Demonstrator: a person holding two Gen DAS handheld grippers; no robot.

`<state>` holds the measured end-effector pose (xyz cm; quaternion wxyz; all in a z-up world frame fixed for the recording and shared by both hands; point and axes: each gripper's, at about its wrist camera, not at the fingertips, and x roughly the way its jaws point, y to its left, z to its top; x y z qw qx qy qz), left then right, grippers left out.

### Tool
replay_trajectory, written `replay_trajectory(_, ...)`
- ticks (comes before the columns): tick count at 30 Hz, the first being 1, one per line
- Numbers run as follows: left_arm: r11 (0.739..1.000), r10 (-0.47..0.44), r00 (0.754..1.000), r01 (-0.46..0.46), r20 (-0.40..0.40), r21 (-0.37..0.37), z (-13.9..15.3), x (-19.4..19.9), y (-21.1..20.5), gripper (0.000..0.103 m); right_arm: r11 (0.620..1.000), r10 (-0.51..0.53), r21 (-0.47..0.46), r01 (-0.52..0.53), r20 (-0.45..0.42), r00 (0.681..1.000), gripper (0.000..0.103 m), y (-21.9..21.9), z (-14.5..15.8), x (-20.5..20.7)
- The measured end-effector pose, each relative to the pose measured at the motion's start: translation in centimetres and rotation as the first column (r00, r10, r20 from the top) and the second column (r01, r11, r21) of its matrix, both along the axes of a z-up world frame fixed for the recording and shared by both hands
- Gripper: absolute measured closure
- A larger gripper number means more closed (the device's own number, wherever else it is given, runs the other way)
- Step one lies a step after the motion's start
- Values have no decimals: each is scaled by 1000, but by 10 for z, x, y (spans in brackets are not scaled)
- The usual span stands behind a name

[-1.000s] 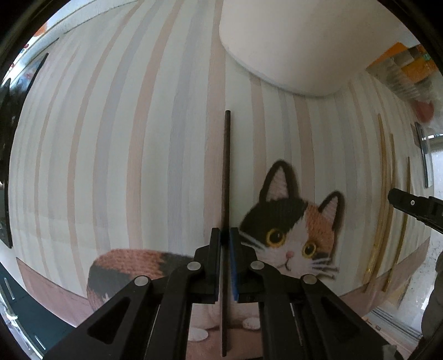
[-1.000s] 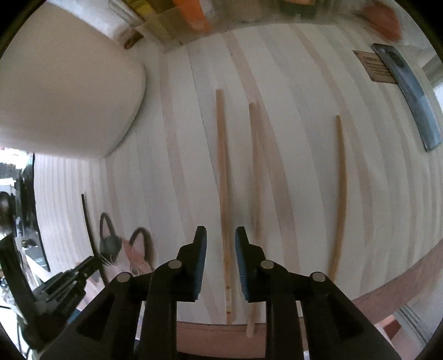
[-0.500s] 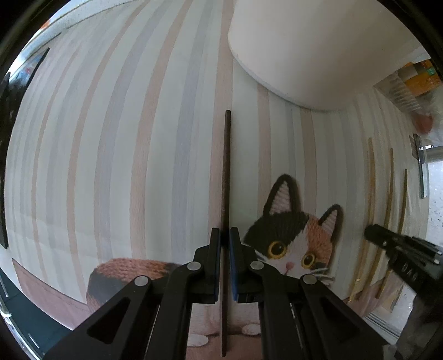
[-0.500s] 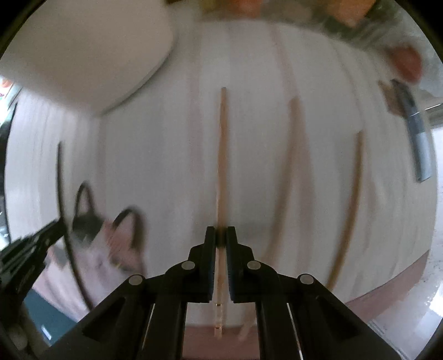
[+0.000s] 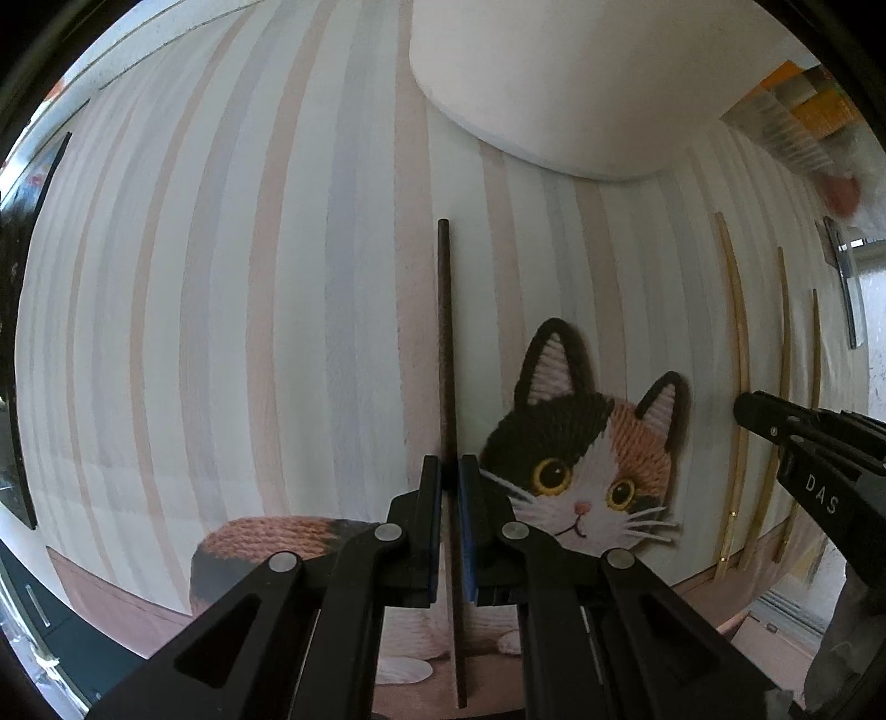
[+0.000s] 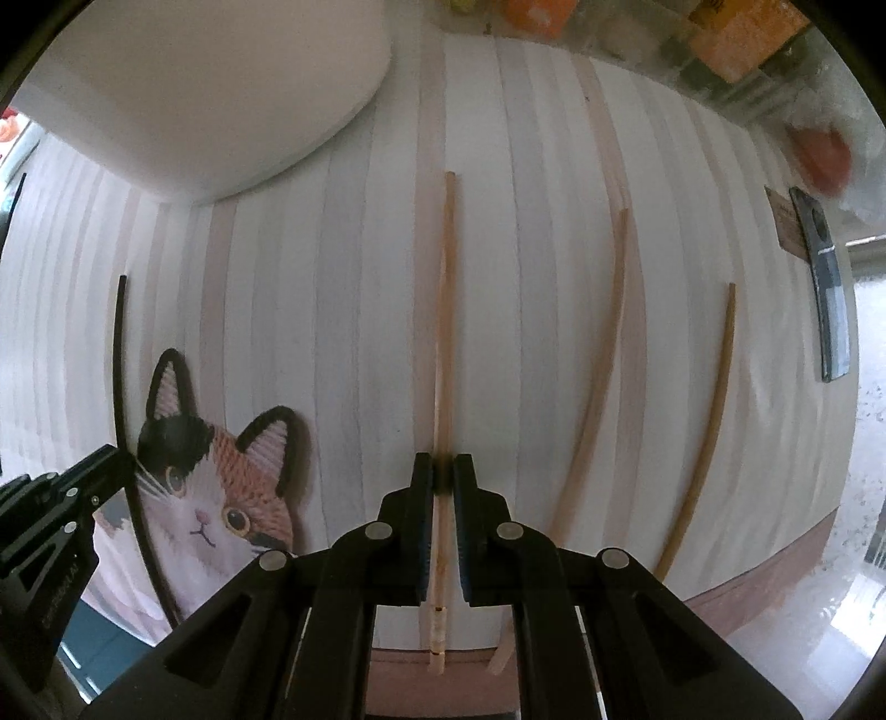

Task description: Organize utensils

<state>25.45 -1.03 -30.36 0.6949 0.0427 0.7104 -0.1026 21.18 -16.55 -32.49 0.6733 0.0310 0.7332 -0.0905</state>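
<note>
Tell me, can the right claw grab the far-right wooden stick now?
Probably not yet. The right gripper is already shut on another light wooden chopstick, so it would have to let go first. Nothing covers the far-right chopstick on the striped mat.

A placemat point(image 5: 232, 310) covers most of the table, printed in pale vertical stripes of cream, grey-blue and dusty pink, with a calico cat point(image 5: 587, 459) drawn in a knitted texture near its lower edge and a pinkish-brown band along the border point(image 6: 775, 576). A large white rounded object point(image 6: 210, 83) stands on the mat at the far side. Beyond the mat's far edge sit blurred orange and yellow packages point(image 6: 736, 33) and something red point(image 6: 819, 155). A dark flat device point(image 6: 828, 288) lies to the right. Soft daylight falls evenly, with a glossy pale surface point(image 6: 830, 609) at lower right
</note>
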Motion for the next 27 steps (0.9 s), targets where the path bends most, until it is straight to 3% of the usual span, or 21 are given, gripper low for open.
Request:
replay_trajectory(5,1000,6,998,-7,63,21,9,-14,1,100,998,-37,44,35,51,998,96,-16,4,-5)
replay_trajectory(13,1000,-18,987,20,158,-10,49,-29,3,100,996,-50,79,36,186,981,96,-16,42,-24)
replay_trajectory(18,1000,-10,971,16,241,-23,76,-35,3,100,997,-54,76,34,278,959,96,-12,68,-32)
replay_trajectory(27,999,-17,924,27,383,-21,118,-50,-6,100,999,-39,14,36,455,890,96,-16,127,-56)
